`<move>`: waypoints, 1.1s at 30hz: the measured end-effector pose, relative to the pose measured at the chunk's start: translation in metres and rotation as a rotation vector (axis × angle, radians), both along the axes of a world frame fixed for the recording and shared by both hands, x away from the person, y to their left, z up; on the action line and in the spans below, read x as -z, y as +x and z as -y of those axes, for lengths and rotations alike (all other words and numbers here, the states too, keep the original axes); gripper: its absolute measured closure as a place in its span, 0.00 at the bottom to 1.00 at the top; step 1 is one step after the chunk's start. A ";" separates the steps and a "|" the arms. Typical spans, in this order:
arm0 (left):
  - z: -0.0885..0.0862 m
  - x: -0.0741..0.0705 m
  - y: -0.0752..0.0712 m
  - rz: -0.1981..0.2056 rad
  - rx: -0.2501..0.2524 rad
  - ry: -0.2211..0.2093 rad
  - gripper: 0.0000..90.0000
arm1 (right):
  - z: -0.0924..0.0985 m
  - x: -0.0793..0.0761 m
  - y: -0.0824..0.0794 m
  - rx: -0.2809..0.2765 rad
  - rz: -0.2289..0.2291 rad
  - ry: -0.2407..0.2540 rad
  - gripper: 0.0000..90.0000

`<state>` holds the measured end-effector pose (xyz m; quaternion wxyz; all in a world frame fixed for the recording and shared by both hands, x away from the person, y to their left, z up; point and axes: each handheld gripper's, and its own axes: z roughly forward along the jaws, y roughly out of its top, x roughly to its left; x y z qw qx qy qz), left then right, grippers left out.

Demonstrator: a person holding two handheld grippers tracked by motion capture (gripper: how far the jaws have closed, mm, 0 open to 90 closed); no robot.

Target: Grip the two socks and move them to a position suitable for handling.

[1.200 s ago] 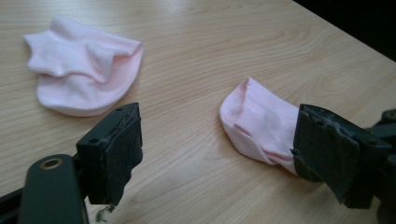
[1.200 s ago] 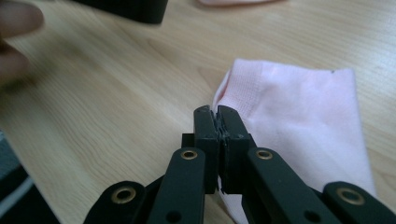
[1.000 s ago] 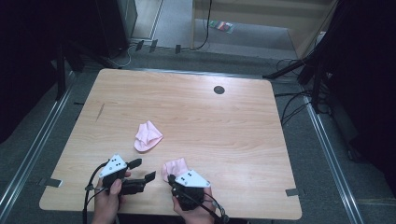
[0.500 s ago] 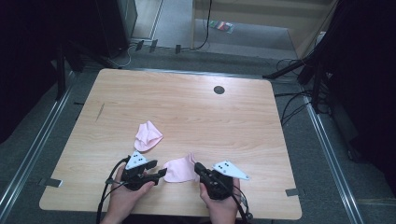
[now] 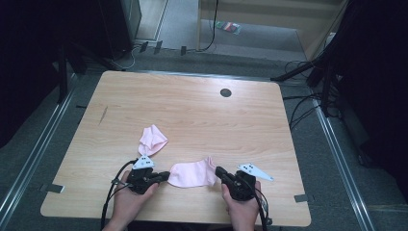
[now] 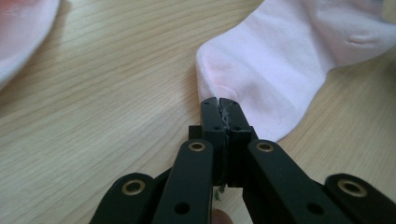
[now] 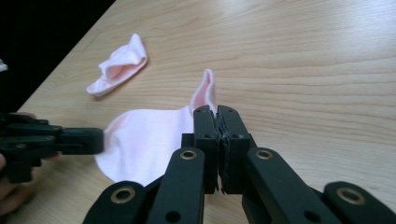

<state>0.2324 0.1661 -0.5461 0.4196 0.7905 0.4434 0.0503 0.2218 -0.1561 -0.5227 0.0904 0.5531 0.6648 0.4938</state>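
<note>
A pink sock (image 5: 192, 173) lies stretched near the front edge of the wooden table (image 5: 202, 115), its long axis running nine to three o'clock between two hand-held tools. The left gripper (image 5: 165, 175), whose jaws have just been closing, now stands pinched tight on the sock's toe end at nine o'clock, the cloth caught at its tips (image 6: 219, 103). The right gripper (image 5: 219, 171), jaws equally tight, holds the cuff end at three o'clock, where an edge of the cloth stands up just beyond its tips (image 7: 215, 112). A second pink sock (image 5: 152, 140) sits crumpled at eleven o'clock from the first, close by the left gripper and apart from the stretched sock. Judged from this, the left hand is the nearer to that second sock, should the pair be matched.
</note>
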 end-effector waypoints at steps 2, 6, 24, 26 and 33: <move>-0.004 -0.001 -0.001 0.008 -0.001 -0.003 1.00 | 0.002 0.001 0.000 -0.002 -0.010 -0.005 0.98; -0.022 -0.005 -0.006 0.007 0.012 0.009 1.00 | 0.010 0.009 0.002 -0.005 -0.054 -0.012 0.99; -0.026 0.002 -0.024 0.013 0.038 -0.004 0.96 | -0.005 0.018 0.008 -0.092 -0.081 -0.069 0.88; -0.030 0.001 -0.024 0.016 0.037 -0.042 0.84 | -0.003 0.018 0.009 -0.065 -0.064 -0.073 0.75; -0.046 -0.012 -0.017 0.101 -0.105 -0.081 0.52 | -0.001 0.011 0.010 -0.044 -0.008 -0.075 0.52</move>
